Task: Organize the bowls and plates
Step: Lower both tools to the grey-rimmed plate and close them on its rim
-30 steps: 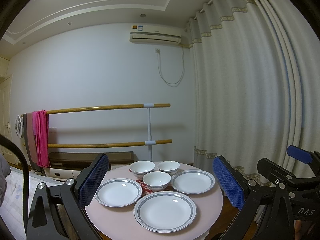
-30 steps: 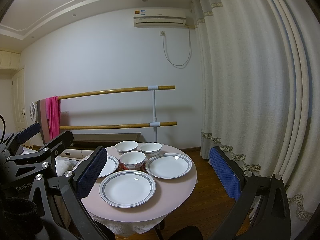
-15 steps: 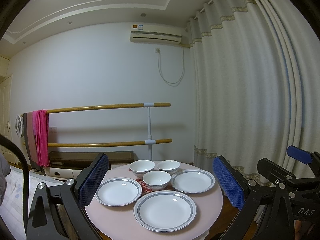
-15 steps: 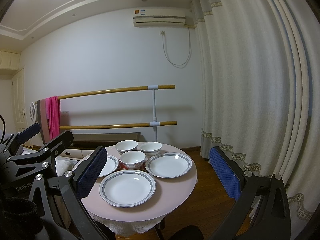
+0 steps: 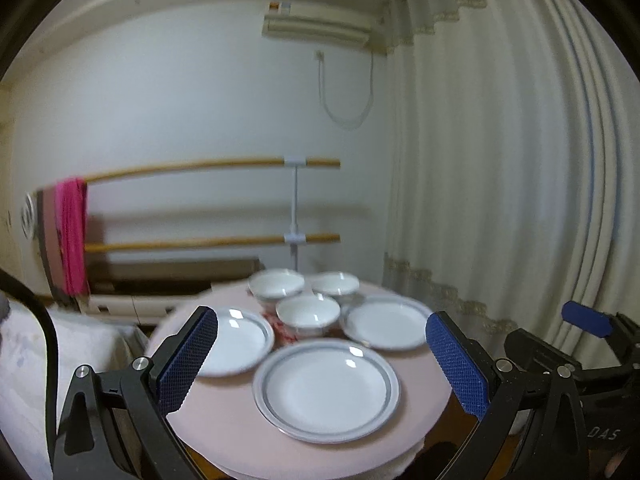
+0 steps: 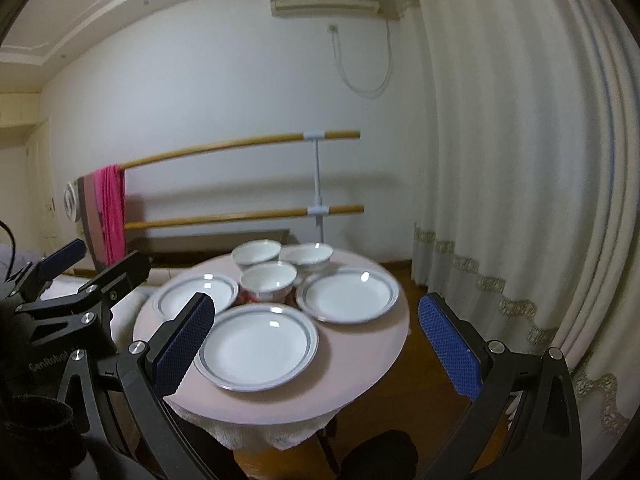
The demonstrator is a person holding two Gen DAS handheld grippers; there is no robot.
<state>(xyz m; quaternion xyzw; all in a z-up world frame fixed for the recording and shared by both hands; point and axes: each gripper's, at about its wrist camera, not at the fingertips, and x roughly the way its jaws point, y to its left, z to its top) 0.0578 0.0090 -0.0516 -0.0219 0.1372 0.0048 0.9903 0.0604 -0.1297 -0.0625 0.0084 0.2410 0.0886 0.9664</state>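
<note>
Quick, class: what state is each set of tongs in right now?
Left tongs: open, holding nothing.
Right tongs: open, holding nothing.

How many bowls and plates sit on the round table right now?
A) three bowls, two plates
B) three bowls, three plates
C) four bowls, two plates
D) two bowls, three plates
B: the right wrist view shows three bowls clustered behind three plates on the table.
</note>
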